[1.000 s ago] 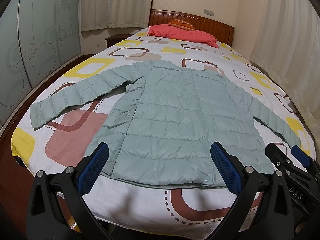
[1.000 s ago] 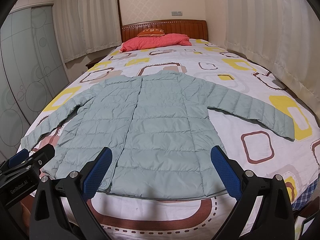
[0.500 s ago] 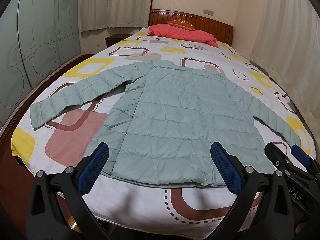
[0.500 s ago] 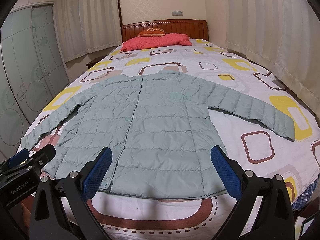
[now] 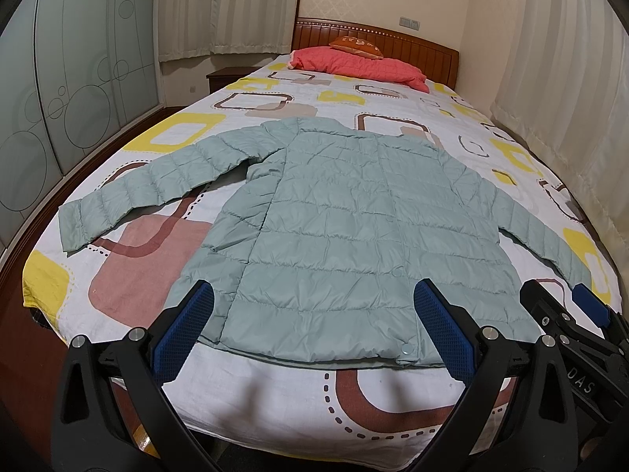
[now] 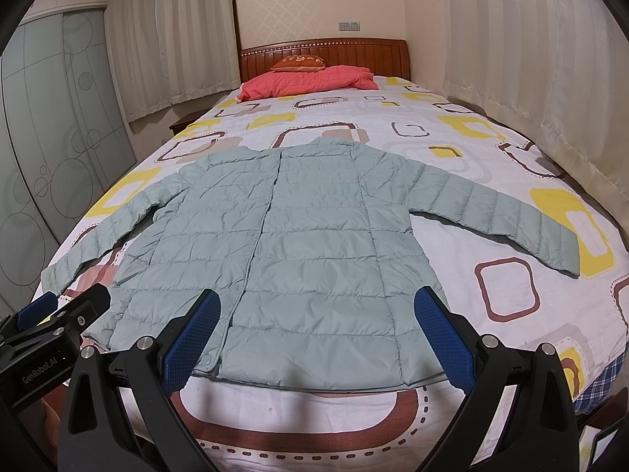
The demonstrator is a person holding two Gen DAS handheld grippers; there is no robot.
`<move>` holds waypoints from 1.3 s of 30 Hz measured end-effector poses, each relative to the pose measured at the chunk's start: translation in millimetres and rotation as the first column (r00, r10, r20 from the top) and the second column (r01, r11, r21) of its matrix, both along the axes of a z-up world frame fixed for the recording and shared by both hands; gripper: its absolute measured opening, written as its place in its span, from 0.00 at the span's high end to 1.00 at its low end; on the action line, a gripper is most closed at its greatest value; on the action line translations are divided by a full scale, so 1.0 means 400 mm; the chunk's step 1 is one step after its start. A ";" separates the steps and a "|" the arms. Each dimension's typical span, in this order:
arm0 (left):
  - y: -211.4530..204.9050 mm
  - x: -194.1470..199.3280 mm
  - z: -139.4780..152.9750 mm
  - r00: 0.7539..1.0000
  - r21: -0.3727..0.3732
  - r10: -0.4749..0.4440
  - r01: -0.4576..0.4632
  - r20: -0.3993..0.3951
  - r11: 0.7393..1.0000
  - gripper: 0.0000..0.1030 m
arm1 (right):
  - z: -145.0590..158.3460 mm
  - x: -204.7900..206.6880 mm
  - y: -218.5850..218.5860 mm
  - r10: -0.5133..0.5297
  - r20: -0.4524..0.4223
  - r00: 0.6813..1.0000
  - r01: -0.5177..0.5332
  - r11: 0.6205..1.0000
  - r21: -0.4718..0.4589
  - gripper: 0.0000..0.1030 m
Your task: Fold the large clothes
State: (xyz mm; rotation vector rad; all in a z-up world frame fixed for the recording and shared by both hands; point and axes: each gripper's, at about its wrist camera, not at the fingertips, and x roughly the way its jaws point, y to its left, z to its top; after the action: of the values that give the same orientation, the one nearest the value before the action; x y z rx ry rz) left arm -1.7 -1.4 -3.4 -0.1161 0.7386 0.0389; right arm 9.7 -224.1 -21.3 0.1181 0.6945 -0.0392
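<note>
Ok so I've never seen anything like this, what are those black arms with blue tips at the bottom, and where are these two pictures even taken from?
Those are two hand-held grippers, each with two black fingers tipped with blue pads. A person holds one in each hand, and a wide-angle camera on each looks forward along its fingers. One picture is from the left gripper, the other from the right gripper; each also catches the other gripper at its edge. Both are open and hold nothing.

In front of them is a bed with a patterned cover. A pale green puffer jacket lies flat on it, sleeves spread out, hem nearest the grippers. A pink quilt and an orange cushion sit by the headboard. The job is to fold the jacket; that has not begun.
</note>
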 end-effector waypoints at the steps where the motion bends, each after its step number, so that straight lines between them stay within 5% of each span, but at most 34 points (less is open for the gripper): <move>1: 0.000 0.000 0.000 1.000 0.000 0.000 0.000 0.000 1.000 0.02 | 0.000 0.000 0.000 0.000 0.000 1.000 0.000 1.000 0.000 0.05; 18: -0.001 0.001 0.000 1.000 -0.002 0.001 -0.001 -0.002 1.000 0.02 | 0.006 0.000 -0.001 0.002 0.000 1.000 -0.002 1.000 0.001 0.05; 25: 0.055 0.020 -0.040 0.998 -0.113 0.038 -0.044 -0.057 0.993 0.02 | 0.001 0.009 -0.032 -0.034 0.013 0.999 0.033 0.998 0.062 0.05; 34: 0.197 0.094 -0.112 0.980 -0.198 0.157 -0.179 -0.121 0.964 0.02 | -0.056 0.076 -0.218 -0.152 0.010 0.988 0.145 0.961 0.235 0.05; 39: 0.301 0.154 -0.170 0.956 -0.291 0.229 -0.275 -0.184 0.916 0.02 | -0.104 0.114 -0.399 -0.269 -0.016 0.963 0.254 0.885 0.390 0.05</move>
State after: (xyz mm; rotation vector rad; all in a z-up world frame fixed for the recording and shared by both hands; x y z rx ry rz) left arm 59.7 119.0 -71.2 -0.5187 0.8702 0.1789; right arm 55.2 -383.5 -62.8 0.5959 0.6365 -0.1578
